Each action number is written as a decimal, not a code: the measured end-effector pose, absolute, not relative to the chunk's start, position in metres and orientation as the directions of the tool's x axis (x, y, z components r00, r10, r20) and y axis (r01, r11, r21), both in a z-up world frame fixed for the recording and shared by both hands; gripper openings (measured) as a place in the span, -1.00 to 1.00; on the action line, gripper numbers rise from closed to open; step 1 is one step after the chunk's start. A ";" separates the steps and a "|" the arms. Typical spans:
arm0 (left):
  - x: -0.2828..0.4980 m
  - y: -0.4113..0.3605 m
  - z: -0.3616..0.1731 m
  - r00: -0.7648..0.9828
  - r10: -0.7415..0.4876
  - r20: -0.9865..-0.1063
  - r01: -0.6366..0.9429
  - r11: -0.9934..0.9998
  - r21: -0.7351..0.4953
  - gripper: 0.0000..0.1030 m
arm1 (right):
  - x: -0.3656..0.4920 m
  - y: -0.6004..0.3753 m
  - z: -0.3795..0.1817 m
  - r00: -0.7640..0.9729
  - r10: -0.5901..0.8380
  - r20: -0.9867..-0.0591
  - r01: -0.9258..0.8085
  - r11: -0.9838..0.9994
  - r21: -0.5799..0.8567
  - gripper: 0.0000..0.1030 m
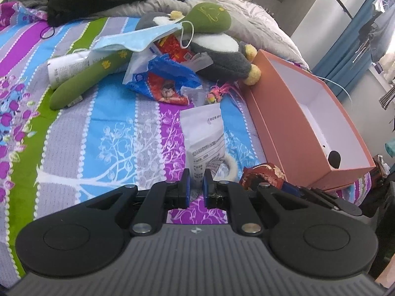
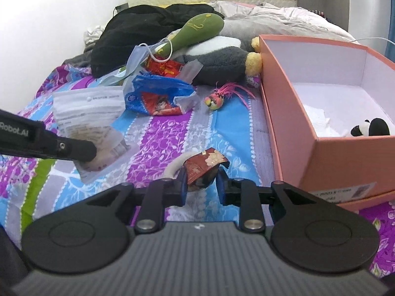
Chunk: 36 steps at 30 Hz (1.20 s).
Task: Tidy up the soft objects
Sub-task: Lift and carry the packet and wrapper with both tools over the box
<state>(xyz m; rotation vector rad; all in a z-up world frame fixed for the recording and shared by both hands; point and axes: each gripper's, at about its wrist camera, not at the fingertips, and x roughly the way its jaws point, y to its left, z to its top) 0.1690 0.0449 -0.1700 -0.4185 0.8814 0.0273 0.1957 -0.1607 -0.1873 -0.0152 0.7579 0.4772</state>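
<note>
Two tongs pinch crinkly pouch (image 1: 206, 138), foil wrapper (image 2: 203, 165).

On a striped floral bedspread, a white printed pouch (image 1: 206, 138) is standing nearly upright, its lower edge sitting between the closed-in fingers of the left gripper (image 1: 196, 190). A crumpled dark red packet (image 2: 203, 166) is sitting between the fingers of the right gripper (image 2: 201, 187). A green long-necked plush (image 1: 138, 49) is lying diagonally across a grey-and-white penguin plush (image 1: 222, 59), a blue face mask (image 1: 138, 38) draping over it. A small pink feathered toy (image 2: 217, 98) is lying near the open orange box (image 2: 291, 128), where a panda plush (image 2: 370, 128) is resting inside.
</note>
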 end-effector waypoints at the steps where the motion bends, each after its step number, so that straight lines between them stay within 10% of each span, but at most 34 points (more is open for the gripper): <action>1: 0.168 0.045 -0.171 0.639 -0.148 -0.755 -0.195 0.918 -0.345 -0.78 | 0.195 -0.160 -0.186 0.624 0.410 -0.665 -0.422 0.893 0.155 -0.46; 36: 0.257 -0.062 -0.017 0.763 -0.268 -0.588 0.087 0.945 -0.317 -0.77 | 0.230 -0.255 -0.017 0.850 0.325 -0.414 -0.321 0.944 0.081 -0.46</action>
